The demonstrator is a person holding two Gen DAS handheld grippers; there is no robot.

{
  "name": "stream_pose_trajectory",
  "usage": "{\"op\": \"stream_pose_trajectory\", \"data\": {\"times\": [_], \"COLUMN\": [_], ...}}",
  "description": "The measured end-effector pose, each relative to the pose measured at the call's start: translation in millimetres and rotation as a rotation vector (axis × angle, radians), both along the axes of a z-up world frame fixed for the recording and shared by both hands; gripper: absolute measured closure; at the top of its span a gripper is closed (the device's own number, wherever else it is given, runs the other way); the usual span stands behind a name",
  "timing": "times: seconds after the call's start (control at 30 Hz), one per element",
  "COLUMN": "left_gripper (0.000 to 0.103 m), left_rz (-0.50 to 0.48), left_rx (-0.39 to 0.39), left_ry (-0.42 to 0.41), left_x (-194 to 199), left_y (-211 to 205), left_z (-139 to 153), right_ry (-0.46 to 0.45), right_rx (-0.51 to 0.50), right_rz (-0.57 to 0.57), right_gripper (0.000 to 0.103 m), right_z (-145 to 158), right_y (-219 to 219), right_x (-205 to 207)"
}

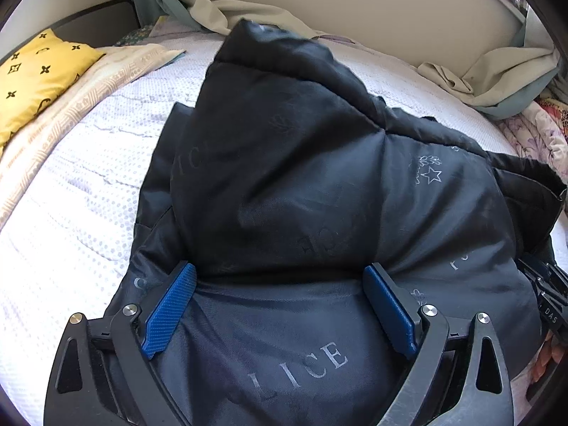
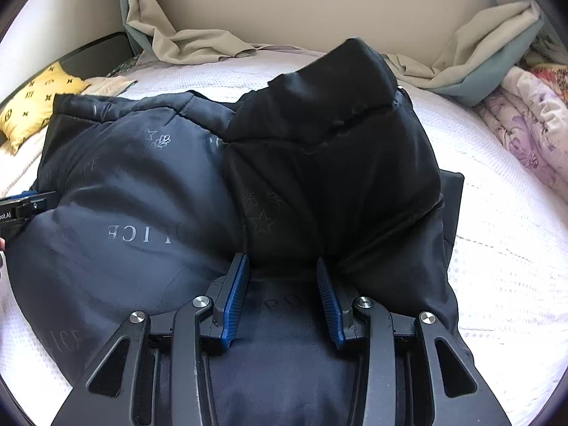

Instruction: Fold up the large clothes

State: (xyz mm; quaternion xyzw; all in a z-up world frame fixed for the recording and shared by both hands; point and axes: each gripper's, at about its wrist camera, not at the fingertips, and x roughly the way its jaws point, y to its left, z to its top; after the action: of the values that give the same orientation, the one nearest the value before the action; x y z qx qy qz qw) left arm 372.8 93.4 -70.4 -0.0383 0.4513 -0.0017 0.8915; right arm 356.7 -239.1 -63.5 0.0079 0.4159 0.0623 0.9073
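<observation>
A large dark navy padded jacket (image 1: 301, 177) with a printed "POLICE" lining lies bunched on a white bed; it also fills the right wrist view (image 2: 248, 177). My left gripper (image 1: 280, 277) is wide open, its blue pads resting on the jacket's near edge with fabric lying loosely between them. My right gripper (image 2: 282, 266) is open too, pads a little apart over a fold of the jacket at its near edge. The right gripper's body shows at the right edge of the left wrist view (image 1: 548, 291), and the left gripper's body at the left edge of the right wrist view (image 2: 25, 209).
A white textured bedspread (image 1: 88, 177) covers the bed. A yellow patterned pillow (image 1: 32, 74) lies at the far left. Crumpled beige and green sheets (image 2: 461, 64) lie along the headboard. A floral quilt (image 2: 525, 127) is at the right.
</observation>
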Motion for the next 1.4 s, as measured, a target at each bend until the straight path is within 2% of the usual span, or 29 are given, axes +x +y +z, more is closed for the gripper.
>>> {"op": "stream_pose_trajectory", "data": {"times": [0.13,0.23,0.3,0.37,0.43,0.47,0.57,0.63,0.73,0.83,1.07,1.13,1.2,1.27,1.4], "left_gripper": [0.007,0.008,0.008,0.008,0.008,0.008,0.006,0.005,0.005,0.003,0.002,0.002,0.002,0.003,0.003], "left_rz": [-0.009,0.01,0.042,0.066,0.101,0.117,0.157,0.159,0.146,0.141,0.151,0.156,0.158,0.157,0.144], "left_rx": [0.051,0.024,0.009,0.01,0.011,-0.021,-0.195,-0.24,-0.212,-0.18,-0.21,-0.214,-0.211,-0.195,-0.163], "left_ry": [-0.016,-0.061,-0.086,-0.068,-0.02,0.018,0.11,0.129,0.118,0.105,0.113,0.117,0.116,0.107,0.108], "left_x": [-5,-7,-7,-2,3,8,16,17,16,17,20,13,8,4,-4], "left_y": [-2,5,16,25,37,43,66,73,70,62,65,70,74,81,89], "left_z": [22,40,48,43,30,21,-2,-8,-12,-15,-10,-2,8,19,33], "right_ry": [0.022,-0.053,-0.112,-0.126,-0.088,-0.051,-0.012,0.002,0.028,0.031,0.039,0.035,0.027,0.007,0.006], "right_rx": [0.072,0.126,0.114,0.096,0.099,0.101,0.098,0.111,0.146,0.125,0.163,0.174,0.206,0.25,0.275], "right_rz": [-0.001,-0.028,-0.077,-0.117,-0.145,-0.159,-0.157,-0.16,-0.163,-0.145,-0.148,-0.151,-0.138,-0.14,-0.161], "right_gripper": [0.066,0.066,0.066,0.066,0.067,0.07,0.072,0.072,0.072,0.072,0.072,0.067,0.042,0.036,0.027], "right_z": [19,48,61,63,53,42,25,18,6,-5,-8,0,15,31,50], "right_y": [-9,-25,-34,-42,-51,-55,-55,-56,-59,-56,-57,-60,-62,-65,-74], "right_x": [0,-9,-13,-12,-10,-8,1,6,12,9,10,9,4,-3,-13]}}
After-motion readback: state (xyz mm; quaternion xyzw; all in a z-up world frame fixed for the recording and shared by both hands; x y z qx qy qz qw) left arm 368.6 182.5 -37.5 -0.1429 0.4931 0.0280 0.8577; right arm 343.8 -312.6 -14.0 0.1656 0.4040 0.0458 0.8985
